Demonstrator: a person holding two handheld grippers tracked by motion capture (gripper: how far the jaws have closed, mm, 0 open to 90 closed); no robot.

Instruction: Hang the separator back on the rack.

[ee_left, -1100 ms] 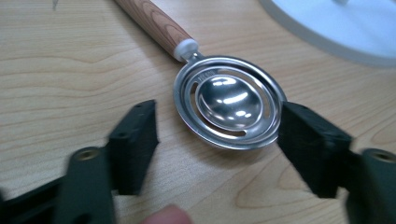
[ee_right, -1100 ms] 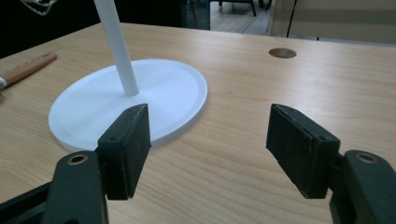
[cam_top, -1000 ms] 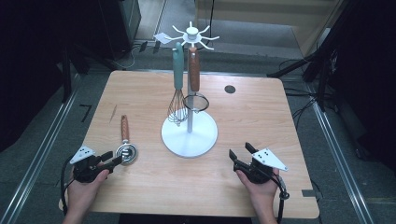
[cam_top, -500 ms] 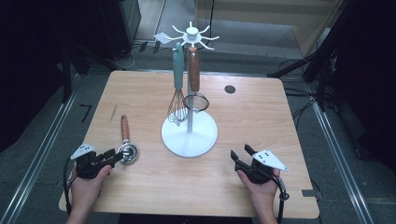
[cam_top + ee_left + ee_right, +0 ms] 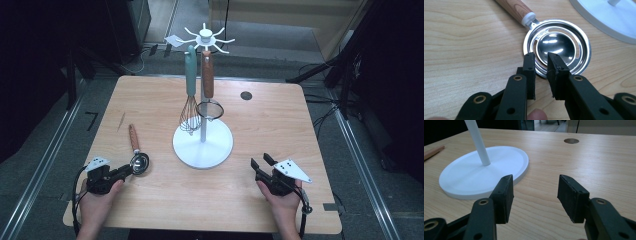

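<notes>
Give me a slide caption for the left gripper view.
Left gripper shut on the egg separator's steel rim.

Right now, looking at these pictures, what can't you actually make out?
- Left tool: left gripper view, its jaws cover the near rim of the egg separator, so contact stays unclear.
- Separator handle: cut off by that view's top edge.
- Whisk and strainer: high view, too small for detail.
- Stand: right gripper view, pole cut off at top.

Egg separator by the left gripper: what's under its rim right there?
The left gripper has just closed on the egg separator rim. Bare wooden table surrounds it; whatever lies beneath the metal bowl is covered.
</notes>
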